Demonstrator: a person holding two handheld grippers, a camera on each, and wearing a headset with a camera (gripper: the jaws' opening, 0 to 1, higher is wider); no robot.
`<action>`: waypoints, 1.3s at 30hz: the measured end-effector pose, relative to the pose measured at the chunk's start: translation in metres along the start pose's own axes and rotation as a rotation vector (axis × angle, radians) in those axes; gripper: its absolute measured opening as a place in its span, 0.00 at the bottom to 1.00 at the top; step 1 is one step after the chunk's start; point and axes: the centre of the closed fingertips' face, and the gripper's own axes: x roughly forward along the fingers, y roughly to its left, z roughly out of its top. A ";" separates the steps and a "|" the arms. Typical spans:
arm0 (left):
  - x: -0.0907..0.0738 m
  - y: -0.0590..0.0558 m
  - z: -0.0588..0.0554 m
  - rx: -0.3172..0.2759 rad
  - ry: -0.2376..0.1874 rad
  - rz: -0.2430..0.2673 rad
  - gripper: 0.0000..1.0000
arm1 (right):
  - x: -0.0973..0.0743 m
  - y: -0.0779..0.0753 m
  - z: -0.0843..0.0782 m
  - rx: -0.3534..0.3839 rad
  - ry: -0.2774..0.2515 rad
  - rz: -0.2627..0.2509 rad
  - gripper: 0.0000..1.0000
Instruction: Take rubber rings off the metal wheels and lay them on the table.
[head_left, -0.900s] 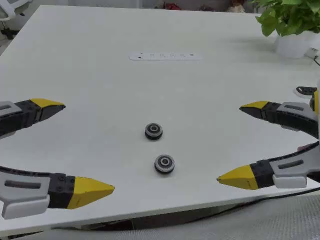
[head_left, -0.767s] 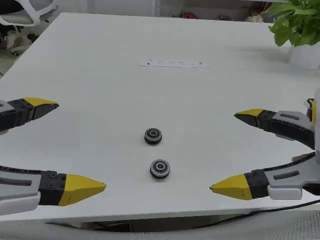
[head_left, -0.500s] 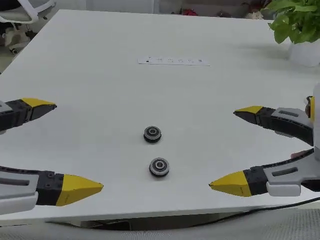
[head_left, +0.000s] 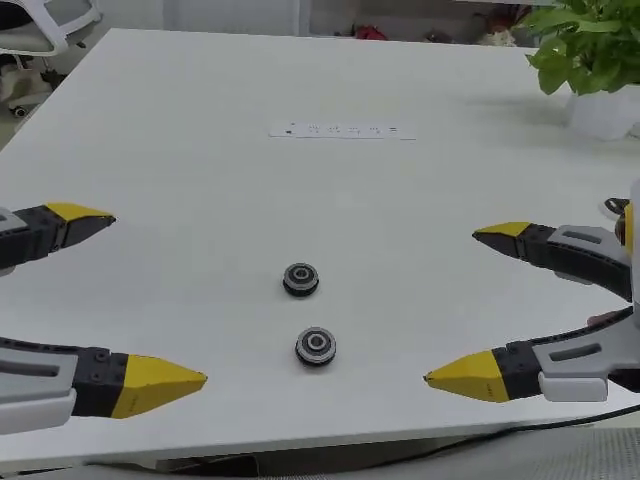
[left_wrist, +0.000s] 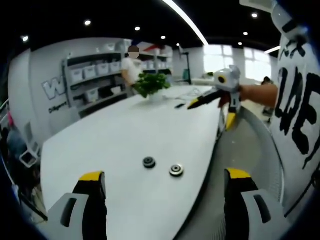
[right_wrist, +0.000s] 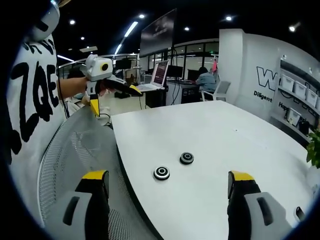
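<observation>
Near wheel (head_left: 316, 346) and far wheel (head_left: 301, 280) lie flat on the table (head_left: 200, 120), black rubber outside, silvery middle (pretty tiny). Left gripper (head_left: 157, 298) and right gripper (head_left: 451, 307) both gape wide, empty.

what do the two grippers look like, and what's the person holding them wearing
They are a matching pair. The left gripper and right gripper each have two long curved jaws. These are grey with dark slots at the base, black and ribbed in the middle, and end in pointed yellow tips. The person wears a white shirt with large black lettering.
</observation>
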 end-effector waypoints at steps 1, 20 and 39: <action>0.000 0.000 0.000 0.001 0.000 0.000 1.00 | 0.000 0.000 0.000 0.000 0.001 0.000 0.96; 0.000 -0.004 0.000 -0.001 -0.003 0.007 1.00 | -0.002 0.000 -0.007 0.005 0.002 0.006 0.96; -0.002 -0.006 0.001 -0.017 -0.025 0.007 1.00 | -0.002 0.001 -0.002 0.000 -0.009 0.012 0.95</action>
